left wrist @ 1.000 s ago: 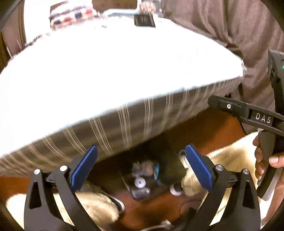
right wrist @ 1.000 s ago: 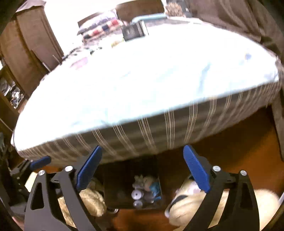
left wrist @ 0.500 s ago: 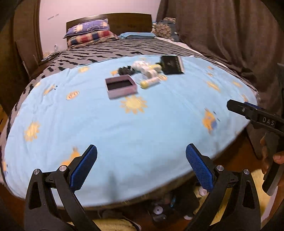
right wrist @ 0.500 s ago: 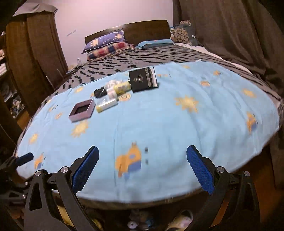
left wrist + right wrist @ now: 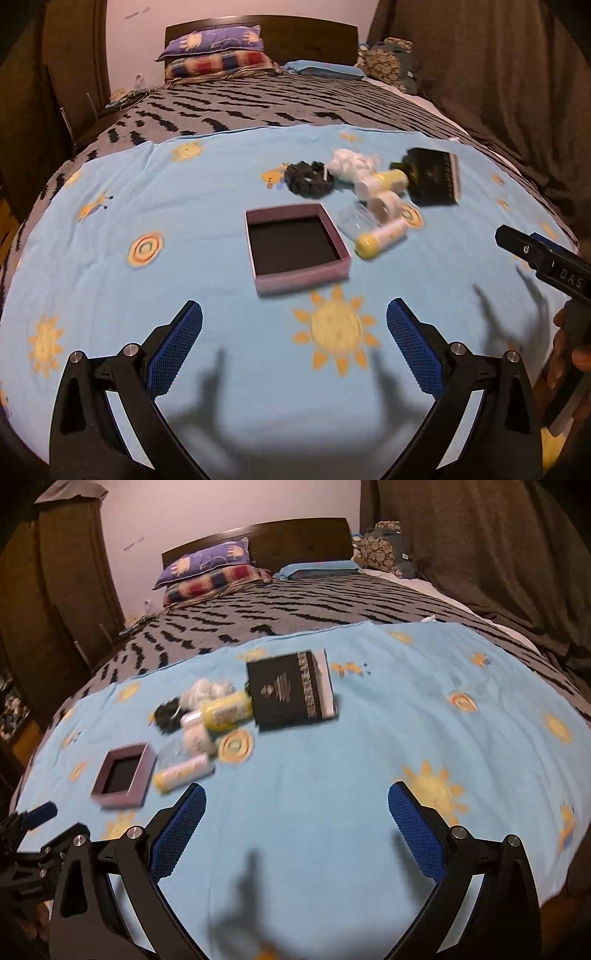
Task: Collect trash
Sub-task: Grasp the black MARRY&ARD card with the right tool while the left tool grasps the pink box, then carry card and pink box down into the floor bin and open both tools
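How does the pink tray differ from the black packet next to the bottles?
The pink tray is an open, raised-rim box with a dark, empty inside; the black packet is flat and sealed-looking, printed with a pale strip along one side. The tray lies apart from the pile; the packet touches a yellow bottle. Both rest on the blue blanket.

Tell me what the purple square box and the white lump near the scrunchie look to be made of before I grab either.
The purple square box looks like rigid cardboard with a matte finish: thin straight walls, sharp corners, dark lining, no lid. The white lump looks like crumpled tissue or soft paper, going by its puffy, irregular folds; motion blur leaves cotton or fabric possible.
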{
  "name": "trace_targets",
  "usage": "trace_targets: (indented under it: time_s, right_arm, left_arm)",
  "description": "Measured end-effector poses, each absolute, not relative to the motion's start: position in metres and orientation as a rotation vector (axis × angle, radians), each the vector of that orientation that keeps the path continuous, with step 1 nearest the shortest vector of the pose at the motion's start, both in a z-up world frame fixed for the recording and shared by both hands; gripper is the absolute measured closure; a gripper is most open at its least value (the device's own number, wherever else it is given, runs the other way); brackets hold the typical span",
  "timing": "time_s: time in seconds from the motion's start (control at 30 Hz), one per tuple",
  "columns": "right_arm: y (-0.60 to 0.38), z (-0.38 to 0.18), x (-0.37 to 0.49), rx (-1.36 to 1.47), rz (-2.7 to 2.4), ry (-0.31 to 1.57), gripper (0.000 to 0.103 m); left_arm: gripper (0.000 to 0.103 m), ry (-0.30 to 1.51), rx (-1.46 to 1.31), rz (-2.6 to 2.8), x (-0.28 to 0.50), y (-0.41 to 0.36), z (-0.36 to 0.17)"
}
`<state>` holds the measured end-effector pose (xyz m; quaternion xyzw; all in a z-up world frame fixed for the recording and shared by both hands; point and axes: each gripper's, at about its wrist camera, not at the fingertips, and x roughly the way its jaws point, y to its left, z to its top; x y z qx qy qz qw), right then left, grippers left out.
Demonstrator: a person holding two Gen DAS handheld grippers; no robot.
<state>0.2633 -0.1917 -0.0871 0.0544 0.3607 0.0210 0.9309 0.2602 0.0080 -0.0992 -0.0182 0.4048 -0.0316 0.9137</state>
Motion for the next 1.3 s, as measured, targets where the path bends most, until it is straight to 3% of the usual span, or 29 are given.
trace_targets:
  time_s: [0.77,0.87,0.93,1.1,1.3]
  right_arm:
    - [-0.177,-0.115,0.385,0.108,0.04,0.816,0.004]
    - [-0.178,-0.118,0.392,0.113,0.045,0.825,0.004]
    - [-0.179,-0.119,0.395,0.123,0.05,0.829,0.005]
    - [-0.18,-0.117,0.392,0.135,0.067,0.814,0.023]
    - [-0.182,-0.109,0.376,0.135,0.06,0.791,0.026]
  left_arm:
    - [0.008,0.921,-0.059,-0.025,0.342,0.001,-0.121]
    - [0.011,0.933,-0.05,-0.026,0.346,-0.001,-0.126]
    - [0.024,0.946,-0.054,-0.027,0.348,-0.001,-0.13]
    - [0.025,0.94,-0.034,-0.022,0.345,-0.004,-0.13]
    - [0.026,0.925,-0.049,-0.016,0.331,0.001,-0.126]
